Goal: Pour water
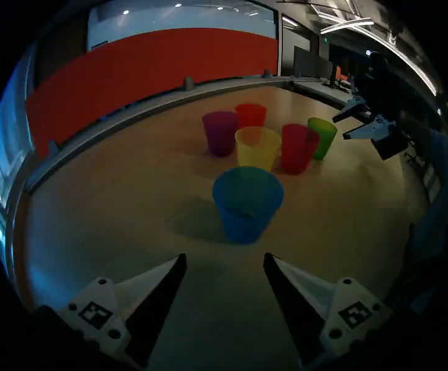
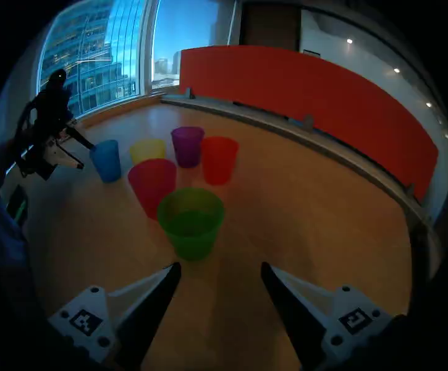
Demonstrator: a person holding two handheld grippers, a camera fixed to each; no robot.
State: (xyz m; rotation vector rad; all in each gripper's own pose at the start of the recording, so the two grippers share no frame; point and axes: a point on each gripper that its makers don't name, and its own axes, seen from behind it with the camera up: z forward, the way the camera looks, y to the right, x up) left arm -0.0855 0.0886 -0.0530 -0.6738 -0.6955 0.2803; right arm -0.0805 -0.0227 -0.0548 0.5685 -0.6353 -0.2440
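Several coloured plastic cups stand upright in a cluster on a wooden table (image 1: 131, 204). In the left gripper view a blue cup (image 1: 247, 204) sits just ahead of my left gripper (image 1: 224, 260), which is open with nothing between its fingers. Behind it are a yellow cup (image 1: 257, 148), purple cup (image 1: 220, 132), orange cup (image 1: 251, 115), red cup (image 1: 298, 148) and green cup (image 1: 321, 137). In the right gripper view the green cup (image 2: 191, 222) stands right in front of my right gripper (image 2: 219, 267), also open and empty. The red cup (image 2: 152, 184) touches it from behind. The blue cup (image 2: 106, 160) is far left.
The right gripper (image 1: 372, 127) shows at the far right of the left gripper view; the left gripper (image 2: 54, 145) with its holder shows at the left of the right gripper view. A red panel (image 2: 322, 93) and a rail (image 1: 118, 120) run along the table's far edge. Windows (image 2: 94, 55) lie beyond.
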